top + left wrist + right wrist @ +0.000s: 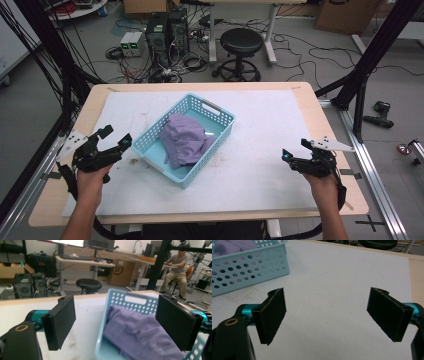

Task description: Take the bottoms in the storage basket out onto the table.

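While both claws gape, purple cloth (183, 139) in basket (222, 116), beside left claw (116, 135)

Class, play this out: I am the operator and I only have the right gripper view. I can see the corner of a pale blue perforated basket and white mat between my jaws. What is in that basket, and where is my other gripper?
Observer: A crumpled purple cloth lies inside the basket, heaped toward its far half.
Operator: And the other gripper?
Observer: The left gripper is at the basket's left side, jaws open, pointing at the basket, with nothing between them.
Operator: Is my own gripper close to the basket?
Observer: No. The right gripper is well to the basket's right near the table's right edge, jaws open, above the white mat.
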